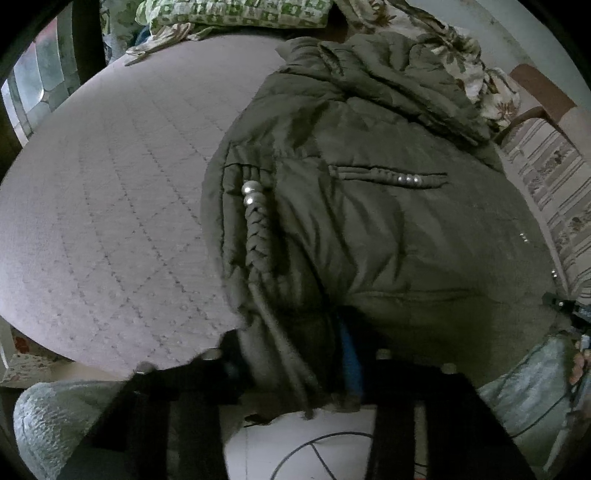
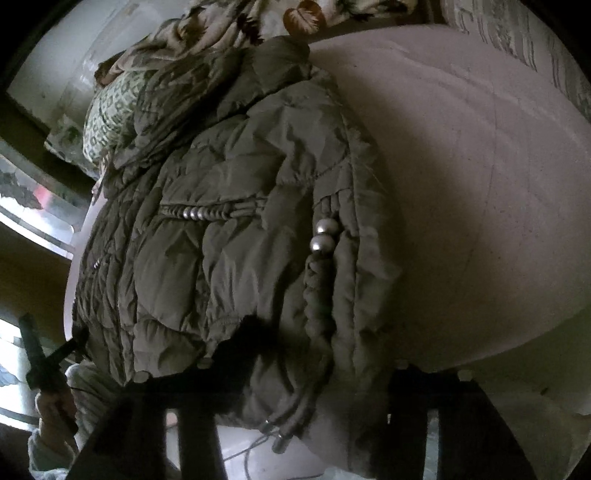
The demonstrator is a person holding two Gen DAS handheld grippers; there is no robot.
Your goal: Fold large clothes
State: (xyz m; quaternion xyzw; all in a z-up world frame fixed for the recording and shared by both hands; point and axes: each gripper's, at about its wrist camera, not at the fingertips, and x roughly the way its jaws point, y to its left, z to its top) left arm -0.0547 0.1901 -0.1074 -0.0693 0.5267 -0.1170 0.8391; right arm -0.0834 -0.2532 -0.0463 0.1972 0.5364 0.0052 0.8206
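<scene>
Jacket (image 1: 369,229), olive and padded, lies folded on a pale quilted bed (image 1: 110,221), its hem hanging over the near edge toward both cameras. A braided cord (image 1: 258,240) with two silver beads (image 1: 249,194) runs down its side, and a second beaded braid (image 1: 406,179) crosses a pocket. The left hand-held gripper (image 1: 295,398) sits at the hem with fabric and a blue strip (image 1: 351,362) bunched between its fingers; it seems to be pinching the cloth, though blur makes this uncertain. The right hand-held gripper (image 2: 299,387) is closed in on the hem, cord ends (image 2: 277,435) dangling between its fingers. A green patterned pillow (image 1: 236,13) and flowered bedding (image 1: 469,66) lie beyond the jacket.
</scene>
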